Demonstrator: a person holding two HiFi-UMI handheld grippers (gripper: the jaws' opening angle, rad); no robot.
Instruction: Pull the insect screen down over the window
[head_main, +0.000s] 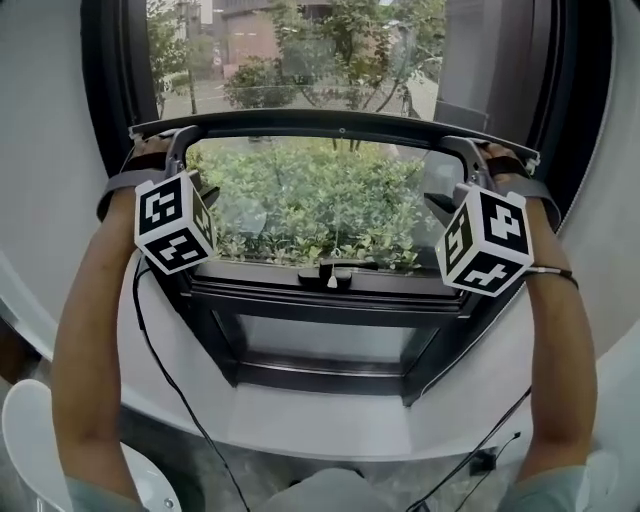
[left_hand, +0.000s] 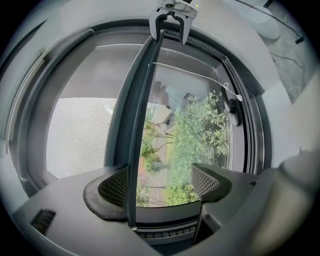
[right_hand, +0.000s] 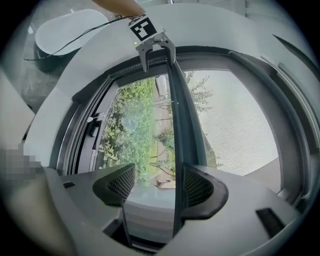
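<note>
The insect screen's dark bottom bar (head_main: 330, 124) runs level across the window, with grey mesh (head_main: 300, 60) above it. My left gripper (head_main: 178, 148) hooks over the bar's left end and my right gripper (head_main: 470, 152) over its right end. In the left gripper view the bar (left_hand: 140, 125) passes between the wide jaws of the left gripper (left_hand: 160, 182) and lies against one pad only. In the right gripper view the bar (right_hand: 182, 125) likewise rests against one pad of the right gripper (right_hand: 160, 186). Both stand open around it.
Below the bar the glass shows green bushes, and a window handle (head_main: 332, 272) sits on the lower dark frame (head_main: 320, 300). A thin pull cord (left_hand: 200, 77) hangs from the bar. A curved white sill (head_main: 330, 420) lies underneath, with black cables (head_main: 170, 380) trailing down.
</note>
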